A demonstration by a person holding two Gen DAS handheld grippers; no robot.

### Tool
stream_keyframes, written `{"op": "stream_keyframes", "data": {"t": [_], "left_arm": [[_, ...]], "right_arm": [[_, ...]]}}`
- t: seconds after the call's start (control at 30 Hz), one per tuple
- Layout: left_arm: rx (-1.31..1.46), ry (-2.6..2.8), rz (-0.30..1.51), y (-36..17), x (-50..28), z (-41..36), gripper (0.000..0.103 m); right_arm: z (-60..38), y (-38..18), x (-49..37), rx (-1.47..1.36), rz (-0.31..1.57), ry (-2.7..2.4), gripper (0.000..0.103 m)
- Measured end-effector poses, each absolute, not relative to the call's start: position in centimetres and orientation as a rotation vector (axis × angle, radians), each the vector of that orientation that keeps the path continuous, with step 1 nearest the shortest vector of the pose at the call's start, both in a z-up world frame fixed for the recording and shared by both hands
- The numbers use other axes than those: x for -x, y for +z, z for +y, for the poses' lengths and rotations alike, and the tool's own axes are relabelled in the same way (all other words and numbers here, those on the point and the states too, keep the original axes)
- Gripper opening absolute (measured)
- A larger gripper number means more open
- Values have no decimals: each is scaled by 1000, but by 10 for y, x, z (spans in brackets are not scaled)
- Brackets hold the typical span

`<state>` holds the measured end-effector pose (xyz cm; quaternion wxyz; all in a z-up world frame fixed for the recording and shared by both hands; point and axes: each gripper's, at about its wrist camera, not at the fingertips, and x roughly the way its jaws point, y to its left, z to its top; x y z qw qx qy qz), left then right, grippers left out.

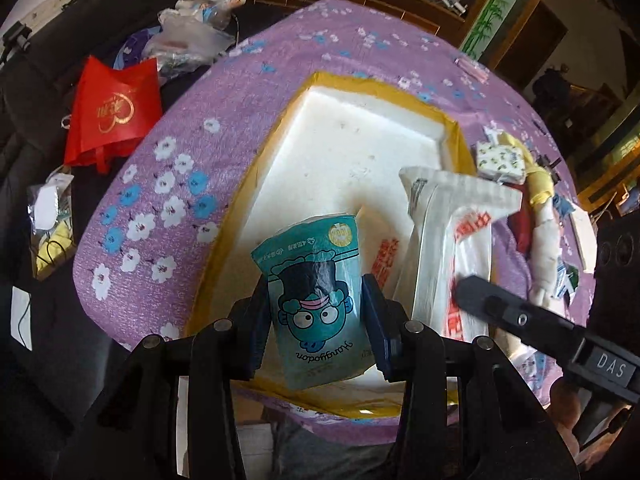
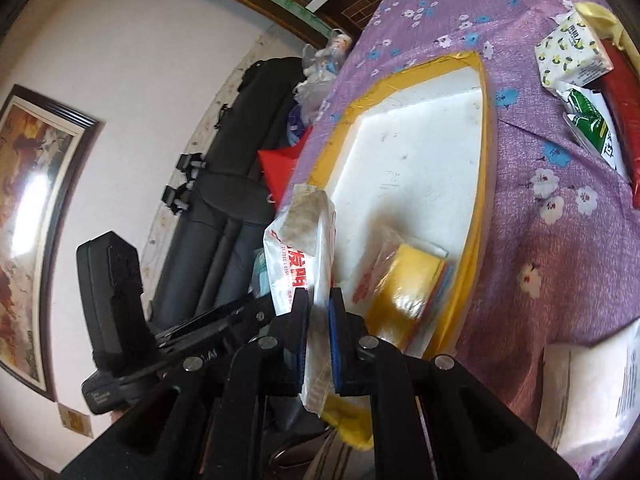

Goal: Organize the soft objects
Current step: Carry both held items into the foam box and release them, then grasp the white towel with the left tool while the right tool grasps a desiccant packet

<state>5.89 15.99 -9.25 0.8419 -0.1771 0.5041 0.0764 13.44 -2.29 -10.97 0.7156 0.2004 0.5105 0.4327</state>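
My left tongs (image 1: 316, 316) are closed around a teal tissue pack (image 1: 316, 296) with a cartoon face, squeezing its sides, and I hold it just above the near end of the white foam box (image 1: 352, 136) — the yellow-taped one sitting on the purple flowered cloth (image 1: 160, 184). My right tongs (image 2: 318, 336) are pinched nearly shut on the thin edge of a white plastic packet (image 2: 304, 248) with red lettering, which stands tall over the box's near rim beside the teal pack. I judge the main risk to be that thin grip: the packet is slick film held only by its seam, so a tilt could let it slide out and miss the box. The two loads also sit close together, so lowering both at once could make them snag. More packs, including a flower-printed tissue pack (image 2: 572, 52), wait on the cloth outside the box.
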Motion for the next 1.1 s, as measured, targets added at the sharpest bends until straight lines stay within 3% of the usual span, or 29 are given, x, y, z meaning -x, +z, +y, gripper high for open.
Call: {"op": "stream_keyframes", "data": {"t": [0.27, 0.33, 0.37, 0.4, 0.63, 0.83, 1.1], "left_arm": [[435, 116, 1045, -97, -58, 168, 55], [451, 134, 1029, -93, -56, 170, 59], [443, 143, 1027, -90, -55, 169, 61], [428, 152, 1030, -89, -55, 168, 61], [390, 215, 957, -72, -47, 164, 61], [419, -12, 829, -44, -35, 113, 61], [283, -248, 908, -51, -43, 24, 61]], "right_arm": [[-25, -103, -123, -347, 1061, 907, 16], [-31, -98, -118, -328, 1012, 893, 34], [-34, -96, -117, -332, 995, 883, 54], [-39, -95, -116, -342, 982, 870, 59], [-71, -81, -100, -350, 913, 875, 59], [-112, -83, -88, -325, 878, 817, 59], [-179, -81, -92, -353, 852, 685, 59]]}}
